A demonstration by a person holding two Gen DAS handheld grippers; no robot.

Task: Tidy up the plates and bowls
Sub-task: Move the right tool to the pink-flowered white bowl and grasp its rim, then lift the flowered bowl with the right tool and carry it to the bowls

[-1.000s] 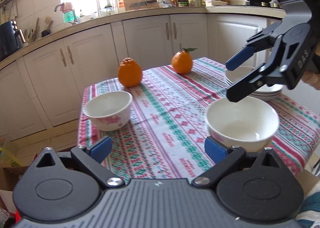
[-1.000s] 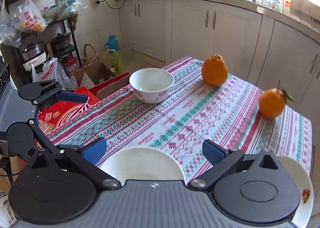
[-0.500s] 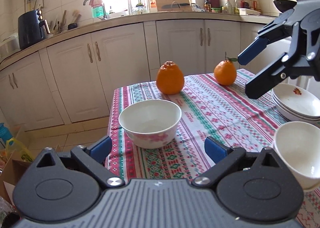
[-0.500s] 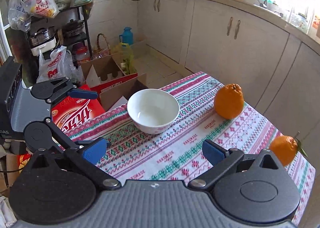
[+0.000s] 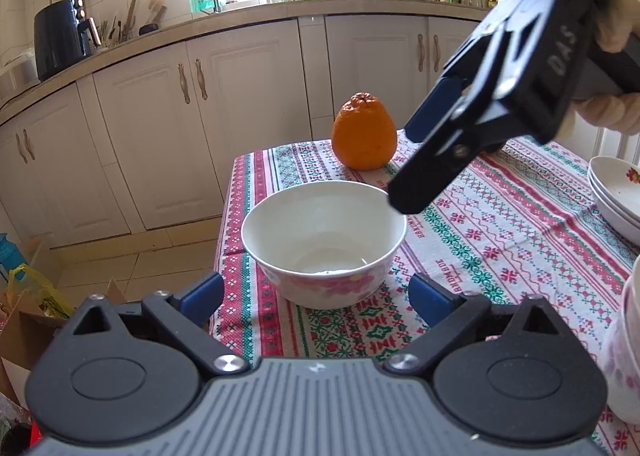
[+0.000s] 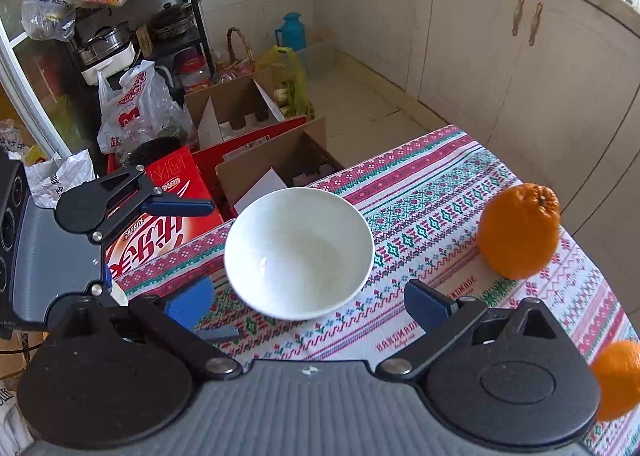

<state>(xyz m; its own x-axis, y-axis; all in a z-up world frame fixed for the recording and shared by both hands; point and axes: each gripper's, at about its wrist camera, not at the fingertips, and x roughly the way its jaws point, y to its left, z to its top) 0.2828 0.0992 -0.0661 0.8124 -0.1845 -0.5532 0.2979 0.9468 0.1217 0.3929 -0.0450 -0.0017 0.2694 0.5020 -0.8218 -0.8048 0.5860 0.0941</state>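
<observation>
Both hand-held grippers, left (image 5: 316,294) and right (image 6: 306,298), gape wide around one white bowl (image 5: 324,242); "DAS" on the right one, two oranges (image 6: 519,230).

My left wrist camera sits low at the table's near edge, facing the cabinets (image 5: 248,104), close to the bowl (image 5: 324,242). My right one looks down from higher, toward the floor clutter. Both share the bowl and the orange (image 6: 519,230).

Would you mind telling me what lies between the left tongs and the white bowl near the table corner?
Only patterned tablecloth: in the left wrist view the open left tongs sit just short of the white bowl.
</observation>
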